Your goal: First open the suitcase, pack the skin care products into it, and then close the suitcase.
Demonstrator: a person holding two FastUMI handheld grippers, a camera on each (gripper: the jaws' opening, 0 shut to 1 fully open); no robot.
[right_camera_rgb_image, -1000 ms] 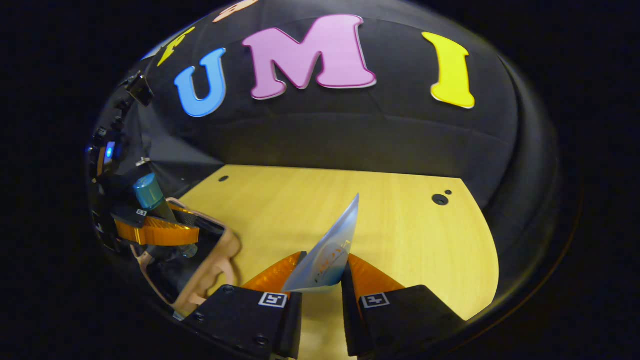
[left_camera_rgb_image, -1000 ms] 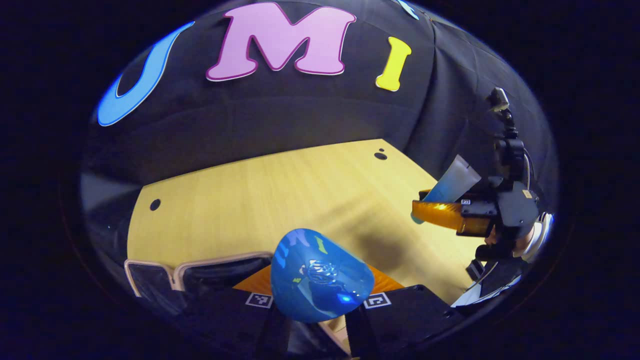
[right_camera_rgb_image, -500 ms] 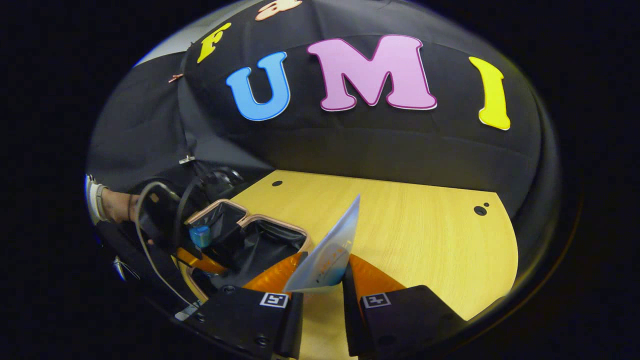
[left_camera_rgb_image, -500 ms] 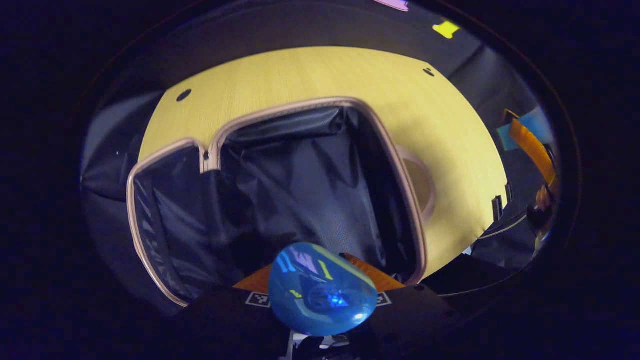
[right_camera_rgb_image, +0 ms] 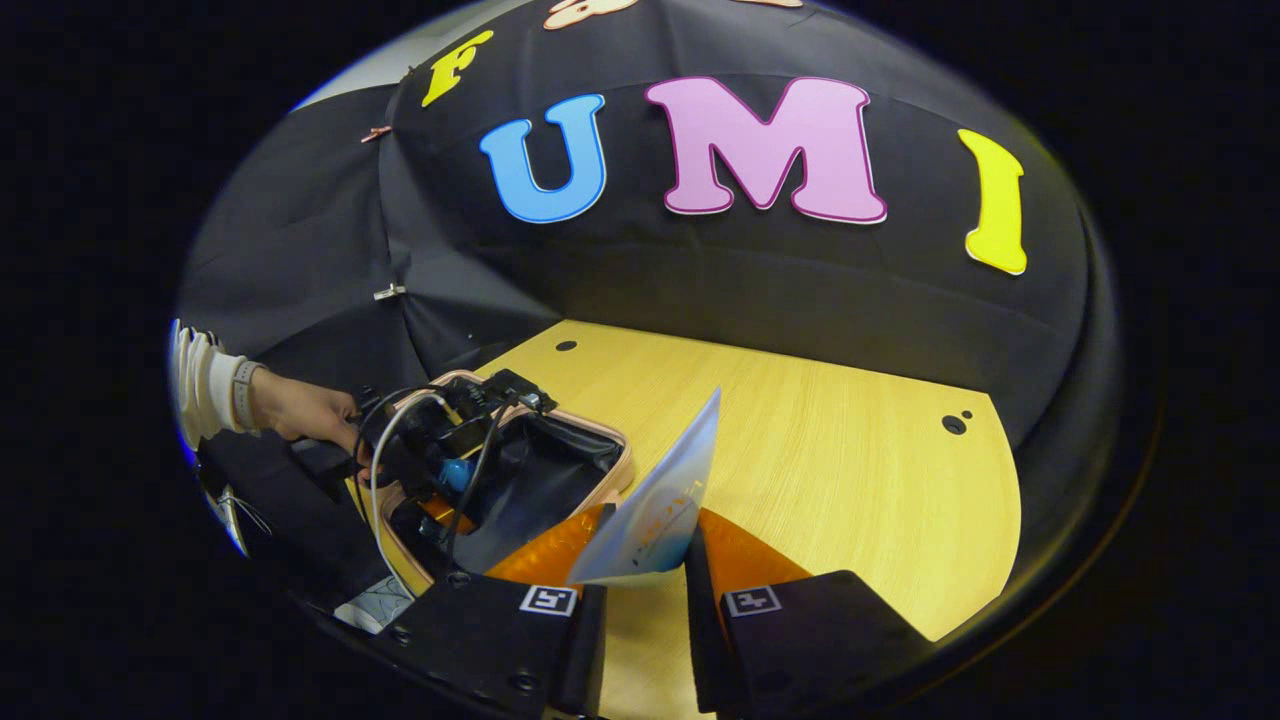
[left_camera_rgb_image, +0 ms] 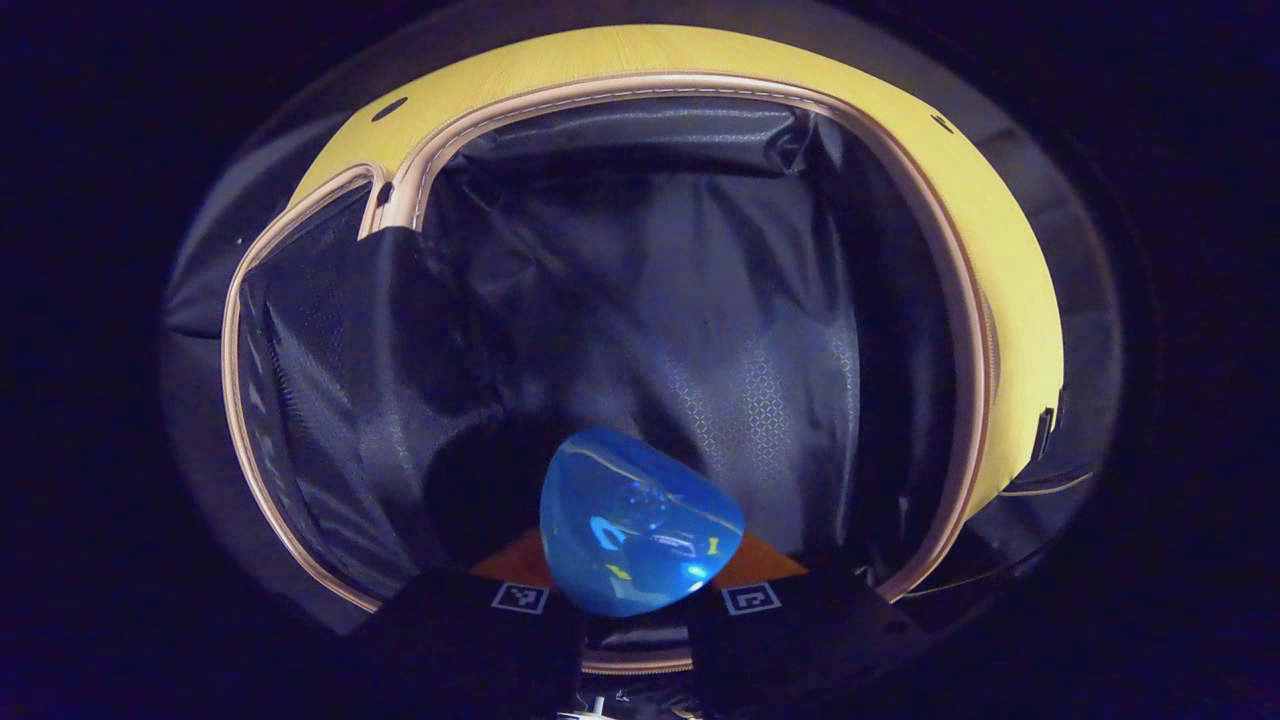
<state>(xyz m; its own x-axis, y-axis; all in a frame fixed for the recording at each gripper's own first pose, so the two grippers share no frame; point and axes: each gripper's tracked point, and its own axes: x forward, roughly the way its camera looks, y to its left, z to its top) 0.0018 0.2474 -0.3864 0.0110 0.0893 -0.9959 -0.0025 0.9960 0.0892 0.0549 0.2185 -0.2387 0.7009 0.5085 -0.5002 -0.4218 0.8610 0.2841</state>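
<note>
Black cloth booth, pale wooden table (right_camera_rgb_image: pixel 820 470), and on its left part the open suitcase (left_camera_rgb_image: pixel 985 330) with dark lining and a tan zip rim. We see the left gripper (left_camera_rgb_image: pixel 635 590) looking straight down into the case; its orange fingers are closed on a blue bottle (left_camera_rgb_image: pixel 640 520), cap end toward the camera, hanging over the lining, not yet resting on it as far as we can tell. In the right gripper view the same gripper sits over the case (right_camera_rgb_image: pixel 520 470), held by a hand (right_camera_rgb_image: pixel 300 410) with a white sleeve, cable looping off it. The right gripper (right_camera_rgb_image: pixel 645 560) is near the case's right side, above bare table, jaws nearly closed and pinching a flat white-and-blue tube (right_camera_rgb_image: pixel 660 510) that stands up tilted between the fingers. Case open, first product about to go in, second one waiting; closing is still to do. Risks as we judge them: the bottle is round and glossy, so letting go from a height could send it rolling or bouncing on the slack lining, maybe onto the rim where it would block the lid. The tube is gripped near one end, so it could swing or slip on the move over. Both grippers crowding the opening could knock together, or the cable could snag the rim.
</note>
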